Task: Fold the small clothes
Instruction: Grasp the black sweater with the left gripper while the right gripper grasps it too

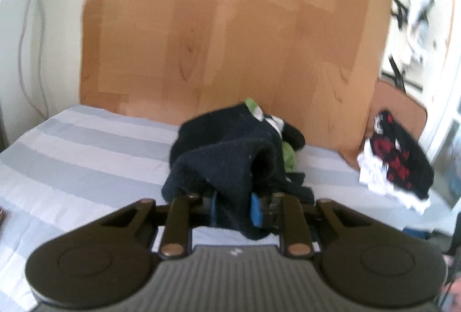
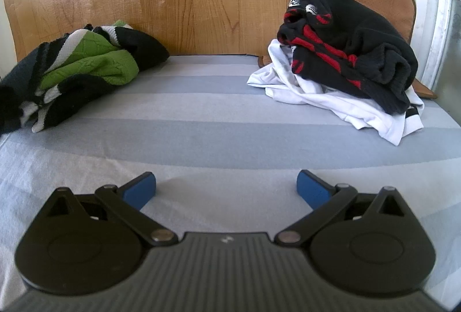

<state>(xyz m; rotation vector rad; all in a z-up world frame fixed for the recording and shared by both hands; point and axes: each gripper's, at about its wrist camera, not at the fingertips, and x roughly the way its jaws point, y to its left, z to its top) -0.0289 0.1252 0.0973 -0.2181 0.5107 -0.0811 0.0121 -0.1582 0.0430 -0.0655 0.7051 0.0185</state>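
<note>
Sock [image 1: 227,168], dark navy, fuzzy, cuff gaping, pinched in left gripper [image 1: 234,211] jaws, lifted over pile [image 2: 77,67] at bed [image 2: 201,110] head edge. Right gripper [image 2: 226,189] jaws spread, empty.

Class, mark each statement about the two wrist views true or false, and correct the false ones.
1. The left hand-held gripper is shut on a dark sock. True.
2. The right hand-held gripper holds a white shirt. False: its jaws stand open and empty above the striped sheet.
3. The black and red garment lies on top of the white garment. True.
4. The green and black pile sits on a bare wooden floor. False: it lies on the sheet.
</note>
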